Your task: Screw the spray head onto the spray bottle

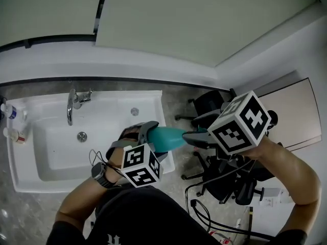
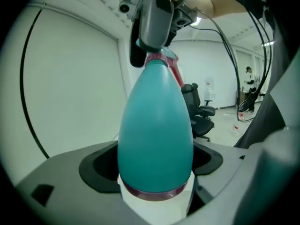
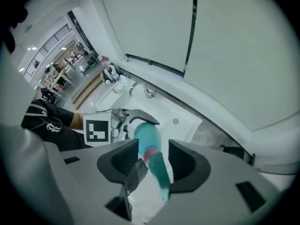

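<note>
The left tool (image 2: 154,165) is clamped on the base end of a teal spray bottle (image 2: 154,125), its dark pads pressed against both sides of the wide body just above a purple band. From there the bottle narrows toward a pink collar (image 2: 162,58) at its neck, where the right tool (image 3: 154,161) meets it. In the right gripper view that tool's jaws stand apart around the spray head (image 3: 161,177), a slim teal piece with a dark grey part lying against the left pad. A strip of white sink shows between the teal piece and the right pad, so the tool surrounds the head without clearly squeezing it. From the head view, the bottle lies almost level in the air, base to the left and neck to the right, above the near right corner of a white sink (image 1: 30,157). Each tool carries a cube with black and white square markers, the left cube (image 1: 141,165) near the person and the right cube (image 1: 240,122) higher and to the right. A watch (image 1: 99,175) sits on the left wrist. A chrome tap (image 1: 70,106) stands at the far rim of the sink, with a drain (image 1: 82,136) in the basin below it. Two small bottles (image 1: 10,121) stand at the left rim. Black office chairs (image 1: 209,103) and loose cables (image 1: 204,208) are on the floor to the right
</note>
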Available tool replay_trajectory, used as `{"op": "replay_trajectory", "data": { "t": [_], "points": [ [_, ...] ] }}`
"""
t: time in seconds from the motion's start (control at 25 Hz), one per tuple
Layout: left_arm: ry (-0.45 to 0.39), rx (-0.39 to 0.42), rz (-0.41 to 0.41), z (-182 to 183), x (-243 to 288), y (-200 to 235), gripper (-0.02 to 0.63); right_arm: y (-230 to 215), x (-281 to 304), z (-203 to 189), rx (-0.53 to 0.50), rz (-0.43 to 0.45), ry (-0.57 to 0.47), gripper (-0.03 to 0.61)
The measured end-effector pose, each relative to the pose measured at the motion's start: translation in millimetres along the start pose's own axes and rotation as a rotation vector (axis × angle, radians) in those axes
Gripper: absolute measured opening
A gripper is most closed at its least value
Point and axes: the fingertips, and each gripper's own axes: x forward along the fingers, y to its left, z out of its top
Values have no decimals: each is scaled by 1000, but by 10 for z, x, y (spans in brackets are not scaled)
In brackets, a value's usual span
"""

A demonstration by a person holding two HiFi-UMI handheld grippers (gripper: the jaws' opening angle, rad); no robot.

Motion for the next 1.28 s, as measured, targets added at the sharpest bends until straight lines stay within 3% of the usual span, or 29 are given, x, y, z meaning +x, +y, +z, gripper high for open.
{"op": "replay_trajectory", "data": {
  "t": [0.16,0.28,0.4,0.48,0.6,0.8,0.88,0.92,1.04,1.16,1.28],
  "points": [
    [-127,-79,-185,28,38,-206,419,166,-423,259,-104,67,-152,190],
    [-216,-127,-304,99,-53,-293,419,404,-854,398,-312,124,-340,189],
    [-278,-134,-386,164,-189,-323,419,604,-1019,301,-665,16,-439,189],
    [-337,-152,-429,257,-272,-320,419,540,-943,58,-764,-77,-347,189],
    [-456,-172,-472,456,-377,-323,419,378,-829,-179,-760,-123,-160,189],
    [-697,-263,-555,806,-486,-411,419,426,-922,-43,-735,-130,-83,189],
    [-683,-251,-547,821,-418,-490,419,414,-930,-26,-716,-143,-15,173],
    [-659,-238,-532,804,-378,-513,419,411,-933,-33,-708,-145,17,97],
    [-579,-199,-465,741,-319,-475,419,402,-925,-85,-677,-147,79,83],
    [-528,-189,-406,692,-305,-401,419,366,-882,-98,-585,-136,56,83],
    [-537,-210,-374,698,-315,-321,419,369,-823,-93,-424,-70,18,83]
  ]
}}
